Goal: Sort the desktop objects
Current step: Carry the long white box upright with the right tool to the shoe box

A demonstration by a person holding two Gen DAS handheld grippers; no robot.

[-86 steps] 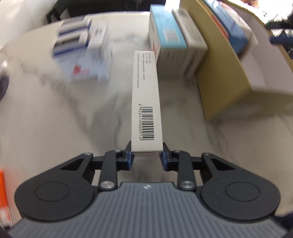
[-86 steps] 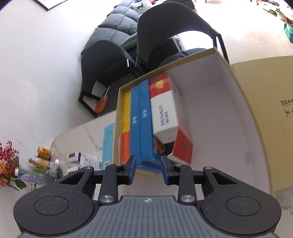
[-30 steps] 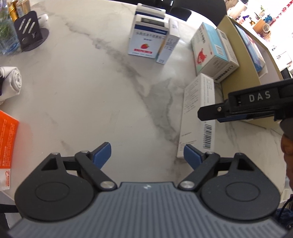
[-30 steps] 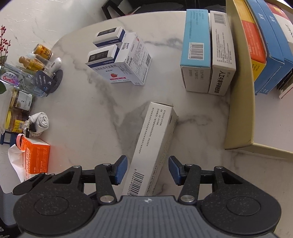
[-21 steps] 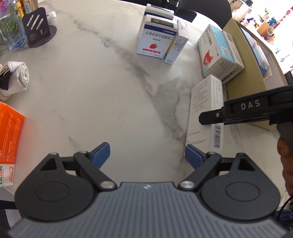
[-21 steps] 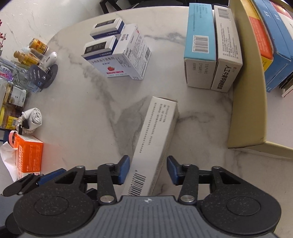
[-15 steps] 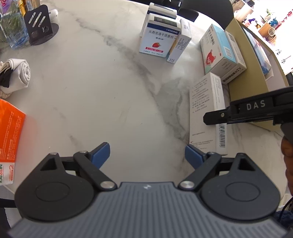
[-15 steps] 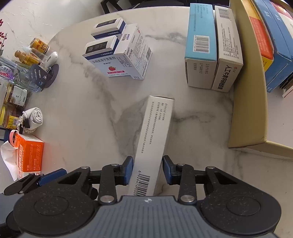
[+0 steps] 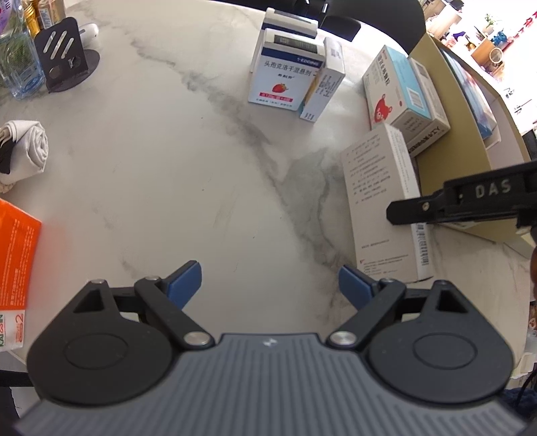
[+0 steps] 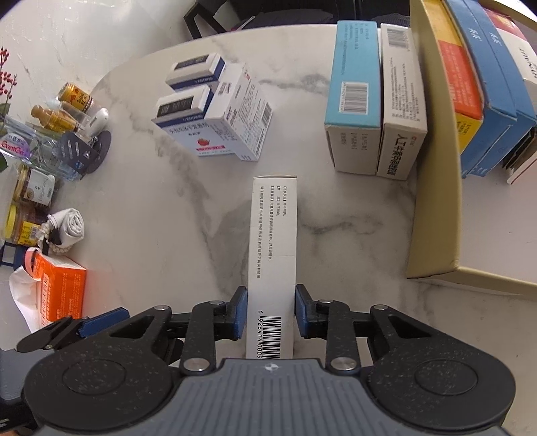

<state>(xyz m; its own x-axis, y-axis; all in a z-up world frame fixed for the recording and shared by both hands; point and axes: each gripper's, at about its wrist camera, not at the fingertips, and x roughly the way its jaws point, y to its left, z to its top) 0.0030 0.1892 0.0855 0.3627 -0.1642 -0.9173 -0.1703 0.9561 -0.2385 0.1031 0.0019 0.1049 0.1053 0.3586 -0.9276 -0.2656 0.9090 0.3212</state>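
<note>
White marble table (image 9: 167, 174), dark chair (image 10: 241, 20)

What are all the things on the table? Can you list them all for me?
long white box: 1, white, lying between the right gripper's pads
strawberry boxes: a small cluster, white and blue, mid-table
blue box: 1, light blue, beside the tray
white box: 1, white, between blue box and tray
tray: 1, tan, right edge, holding orange and blue boxes
orange box: 1, orange, left edge
rolled cloth: 1, grey, left
bottles and jars: several, far left
left gripper: open, empty
right gripper: jaws closing on long white box
</note>
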